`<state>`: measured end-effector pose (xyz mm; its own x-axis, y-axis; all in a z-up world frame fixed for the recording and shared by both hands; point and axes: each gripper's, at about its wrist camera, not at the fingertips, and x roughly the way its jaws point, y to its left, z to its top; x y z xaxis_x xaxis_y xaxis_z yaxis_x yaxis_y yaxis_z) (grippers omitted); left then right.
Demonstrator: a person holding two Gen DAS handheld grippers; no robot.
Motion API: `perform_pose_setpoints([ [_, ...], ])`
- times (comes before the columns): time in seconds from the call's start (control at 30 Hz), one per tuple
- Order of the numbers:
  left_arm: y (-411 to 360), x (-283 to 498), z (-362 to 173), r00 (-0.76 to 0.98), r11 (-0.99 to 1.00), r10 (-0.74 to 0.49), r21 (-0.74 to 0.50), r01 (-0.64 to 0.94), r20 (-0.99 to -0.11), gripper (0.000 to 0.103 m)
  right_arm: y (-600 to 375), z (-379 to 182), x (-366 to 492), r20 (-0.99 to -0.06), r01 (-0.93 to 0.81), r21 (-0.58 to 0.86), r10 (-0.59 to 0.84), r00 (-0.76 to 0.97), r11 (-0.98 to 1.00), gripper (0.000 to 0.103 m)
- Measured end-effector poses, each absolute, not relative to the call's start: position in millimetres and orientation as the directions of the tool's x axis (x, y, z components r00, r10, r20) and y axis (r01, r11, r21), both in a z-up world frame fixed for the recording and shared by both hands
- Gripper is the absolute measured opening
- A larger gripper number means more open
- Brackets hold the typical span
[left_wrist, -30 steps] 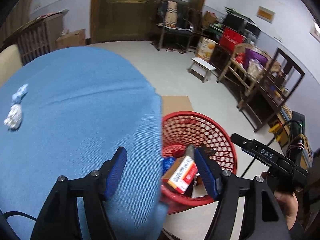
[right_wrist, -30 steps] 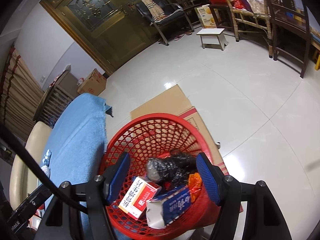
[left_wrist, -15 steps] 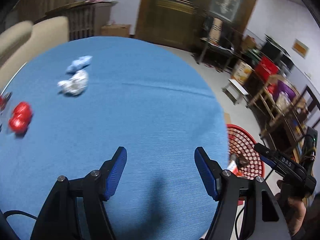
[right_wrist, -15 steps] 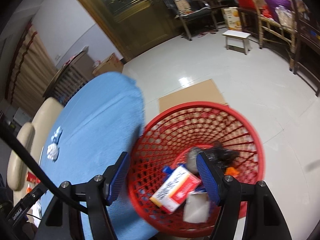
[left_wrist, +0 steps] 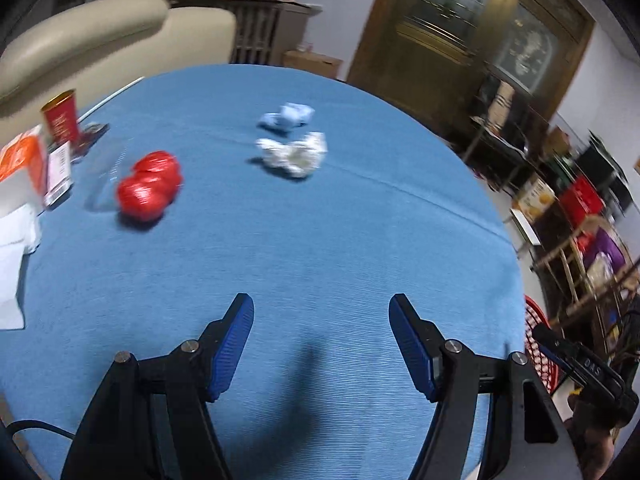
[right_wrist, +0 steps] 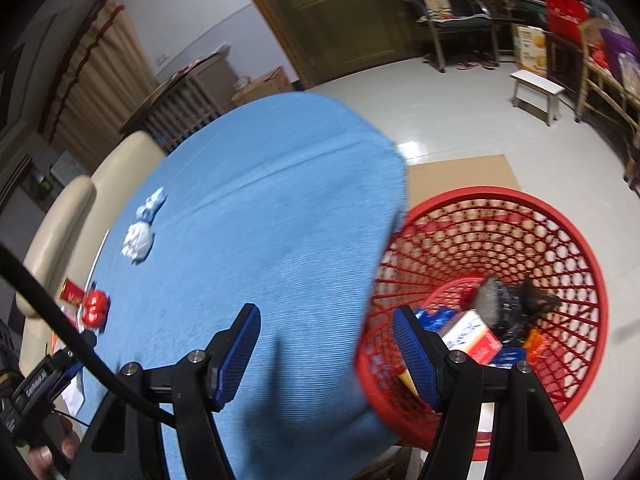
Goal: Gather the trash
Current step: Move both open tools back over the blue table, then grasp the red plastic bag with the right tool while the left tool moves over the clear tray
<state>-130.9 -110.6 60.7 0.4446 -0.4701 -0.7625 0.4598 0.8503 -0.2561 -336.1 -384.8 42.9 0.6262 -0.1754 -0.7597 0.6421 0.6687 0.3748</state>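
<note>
A crumpled red wrapper [left_wrist: 149,190], a white paper ball [left_wrist: 294,155] and a crumpled light-blue paper [left_wrist: 286,116] lie on the round blue table [left_wrist: 320,248]. My left gripper [left_wrist: 321,346] is open and empty above the table's near part. My right gripper [right_wrist: 326,350] is open and empty over the table edge, beside the red mesh basket [right_wrist: 576,240]. The basket holds a red-and-white box [right_wrist: 474,338], a black bag [right_wrist: 508,304] and other trash. The white ball [right_wrist: 138,240], blue paper [right_wrist: 152,204] and red wrapper [right_wrist: 95,307] also show in the right wrist view.
A red cup [left_wrist: 61,120], an orange-and-white box [left_wrist: 22,164] and white paper [left_wrist: 12,264] sit at the table's left edge. A beige sofa [left_wrist: 100,40] stands behind. Flat cardboard [right_wrist: 460,174] lies on the floor by the basket. Chairs and shelves line the far wall.
Both grippers have swung left, away from the basket toward the table. The red wrapper and the items at the table's left edge have come into the left wrist view. Both jaws stay open.
</note>
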Motion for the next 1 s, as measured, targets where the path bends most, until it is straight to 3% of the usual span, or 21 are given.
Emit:
perform_pose_setpoints([
  [0.67,-27,-38,80,0.599,0.936,-0.350,-0.253,0.243,-0.720,0.071,-339,37,-283,-0.779,0.542,0.347,-0.087,0.620,0.765,0.072],
  [1.0,-17,22,73,0.609,0.962,-0.274,-0.220,0.163,-0.744,0.071,-333,39,-272,-0.778,0.525,0.342,-0.079,0.624,0.779,0.072],
])
